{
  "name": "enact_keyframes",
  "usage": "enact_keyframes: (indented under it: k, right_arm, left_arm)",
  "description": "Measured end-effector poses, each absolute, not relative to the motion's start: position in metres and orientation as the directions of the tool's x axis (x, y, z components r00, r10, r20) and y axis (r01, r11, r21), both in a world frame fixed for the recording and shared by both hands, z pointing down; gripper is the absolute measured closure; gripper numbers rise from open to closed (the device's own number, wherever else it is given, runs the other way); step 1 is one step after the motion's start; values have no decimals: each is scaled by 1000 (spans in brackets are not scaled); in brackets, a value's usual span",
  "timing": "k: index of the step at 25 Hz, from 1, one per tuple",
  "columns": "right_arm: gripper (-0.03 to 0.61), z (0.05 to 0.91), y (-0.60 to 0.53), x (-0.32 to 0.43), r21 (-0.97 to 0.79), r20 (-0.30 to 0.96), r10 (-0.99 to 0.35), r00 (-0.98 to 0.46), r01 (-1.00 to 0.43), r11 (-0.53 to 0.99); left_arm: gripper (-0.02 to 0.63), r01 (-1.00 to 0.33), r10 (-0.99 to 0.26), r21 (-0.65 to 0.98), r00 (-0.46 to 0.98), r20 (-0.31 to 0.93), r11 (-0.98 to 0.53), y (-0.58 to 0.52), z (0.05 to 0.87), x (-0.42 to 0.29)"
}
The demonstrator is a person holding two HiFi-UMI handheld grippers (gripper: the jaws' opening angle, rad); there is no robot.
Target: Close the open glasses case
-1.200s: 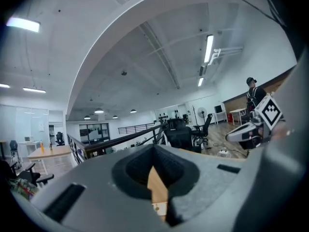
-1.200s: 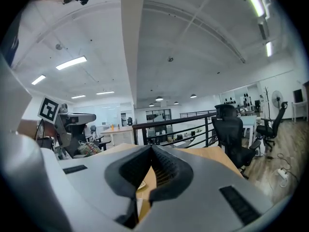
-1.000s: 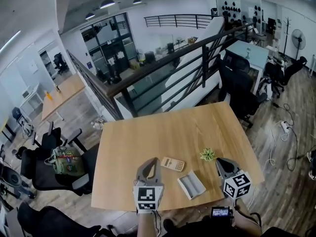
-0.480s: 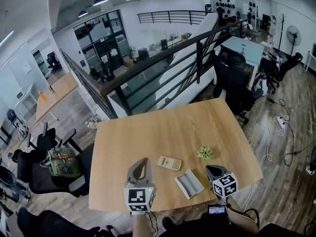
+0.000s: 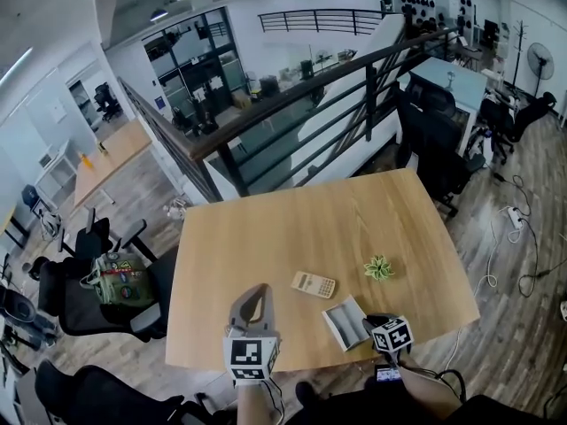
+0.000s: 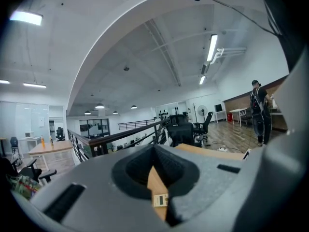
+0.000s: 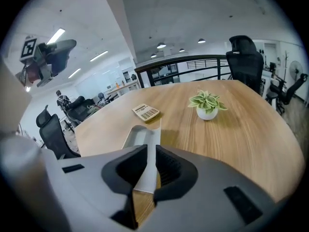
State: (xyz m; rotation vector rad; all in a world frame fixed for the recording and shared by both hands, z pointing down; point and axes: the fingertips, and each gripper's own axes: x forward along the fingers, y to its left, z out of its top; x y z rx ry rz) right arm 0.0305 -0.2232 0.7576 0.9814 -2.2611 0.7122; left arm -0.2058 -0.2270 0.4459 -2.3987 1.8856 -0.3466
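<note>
The open glasses case (image 5: 345,323) is pale grey and lies near the wooden table's front edge, lid flat beside its tray. My right gripper (image 5: 376,323) sits low just right of it, pointing down and left at it. In the right gripper view the case (image 7: 141,138) lies straight ahead. The right gripper (image 7: 150,147) has its jaws opening with a narrow gap, and the case's near edge shows through that gap with no pad pressing on it. My left gripper (image 5: 257,294) hovers left of the case, its tips together. In its own view the left gripper (image 6: 154,151) holds nothing.
A beige calculator (image 5: 314,283) lies just behind the case. A small potted plant (image 5: 379,267) stands to the right. The table's front edge (image 5: 301,361) runs close under both grippers. Office chairs and a backpack (image 5: 118,287) stand left of the table. A person (image 6: 259,111) stands far off.
My right gripper has dropped toward the table and tilted down beside the case, and its jaws have parted a little. The left gripper has barely shifted.
</note>
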Motion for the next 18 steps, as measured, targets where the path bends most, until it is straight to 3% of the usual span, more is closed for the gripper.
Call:
enact_keyframes:
  k: [3,9,18]
  right_arm:
    - [483,764,-225,34,-231,696,-456,-554,-775,588]
    - [474,767,-227,43,-237,694,-479,-538,-798,554]
    - [472,791,-214,40,-269,737,-407,-539,-787,555]
  left_arm:
    - [613,-951,-967,-198,214,141,-239,-224,448,-209]
    - [614,-953,-969,-202,200,145,-227,-218,449,-214]
    - [614,-955,-968,-196,194,158,-224,-211,453,-217]
